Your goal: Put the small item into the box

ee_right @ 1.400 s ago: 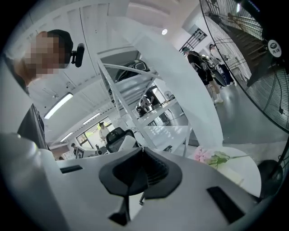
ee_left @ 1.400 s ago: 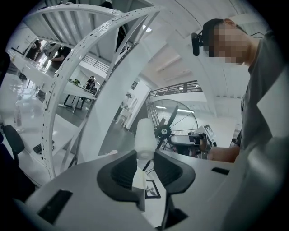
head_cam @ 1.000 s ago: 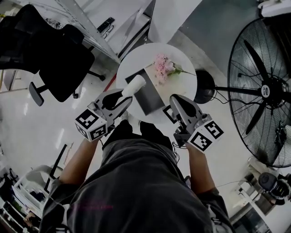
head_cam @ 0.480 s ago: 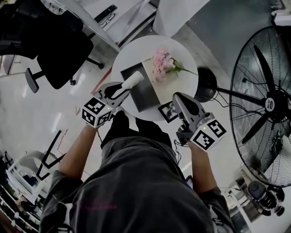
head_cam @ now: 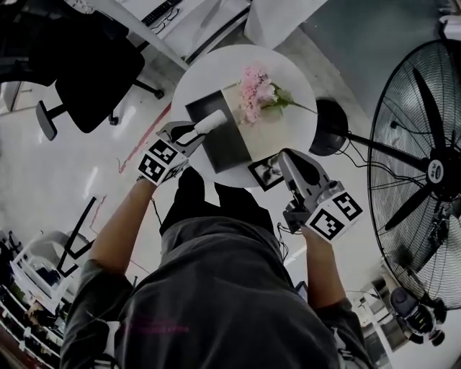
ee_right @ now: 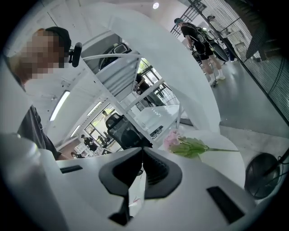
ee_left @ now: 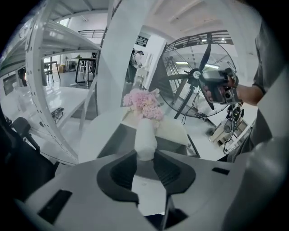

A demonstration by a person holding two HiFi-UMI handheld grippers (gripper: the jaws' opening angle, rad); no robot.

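A round white table (head_cam: 288, 122) carries a dark open box (head_cam: 227, 148) and a pink flower sprig (head_cam: 253, 86). My left gripper (head_cam: 196, 133) is shut on a small white cylinder (head_cam: 211, 122), whose free end hangs over the box's left edge. In the left gripper view the cylinder (ee_left: 145, 135) sticks out from the left gripper (ee_left: 145, 155) above the box (ee_left: 117, 140), with the flowers (ee_left: 143, 103) behind. My right gripper (head_cam: 277, 155) hovers at the table's near right edge, shut on a thin flat black-edged panel (head_cam: 266, 171). That panel (ee_right: 137, 191) shows edge-on in the right gripper (ee_right: 141, 151).
A large pedestal fan (head_cam: 425, 166) stands at the right, its round base (head_cam: 328, 126) beside the table. A black office chair (head_cam: 86, 72) sits at the left. A white desk with a keyboard (head_cam: 162, 11) lies behind the table. People stand in the background (ee_right: 198, 40).
My left gripper has carried the white cylinder forward, closer over the box's left side. The right gripper keeps its place by the table's near edge with the panel.
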